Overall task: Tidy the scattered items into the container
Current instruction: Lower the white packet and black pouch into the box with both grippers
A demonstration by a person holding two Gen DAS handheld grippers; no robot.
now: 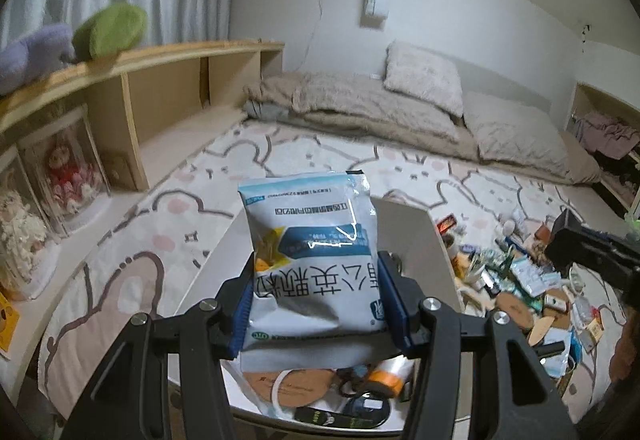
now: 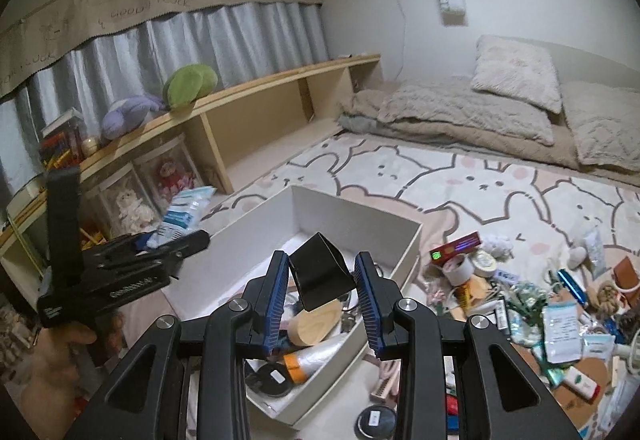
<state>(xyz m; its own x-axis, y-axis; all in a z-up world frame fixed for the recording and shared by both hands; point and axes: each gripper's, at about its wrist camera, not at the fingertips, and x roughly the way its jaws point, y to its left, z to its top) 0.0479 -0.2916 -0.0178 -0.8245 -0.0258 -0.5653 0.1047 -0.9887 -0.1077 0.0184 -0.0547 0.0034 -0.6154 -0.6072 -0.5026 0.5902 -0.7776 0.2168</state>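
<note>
The left claw (image 1: pixel 318 304) is clamped on a white-and-blue packet (image 1: pixel 308 244), held above the white box (image 2: pixel 360 216). A black folded piece (image 2: pixel 320 276) is gripped by the right claw (image 2: pixel 322 296) over the same box. Scattered items (image 2: pixel 532 304) are strewn beside it on the rug (image 2: pixel 460 180).

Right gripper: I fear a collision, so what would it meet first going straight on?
Probably the white box: the right gripper, shut on a black folded piece, points down into it, though depth is unclear.

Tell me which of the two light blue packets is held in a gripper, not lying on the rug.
The large packet with big dark characters, clamped in the left gripper above the white box. The smaller light blue packet lies in the clutter on the rug.
</note>
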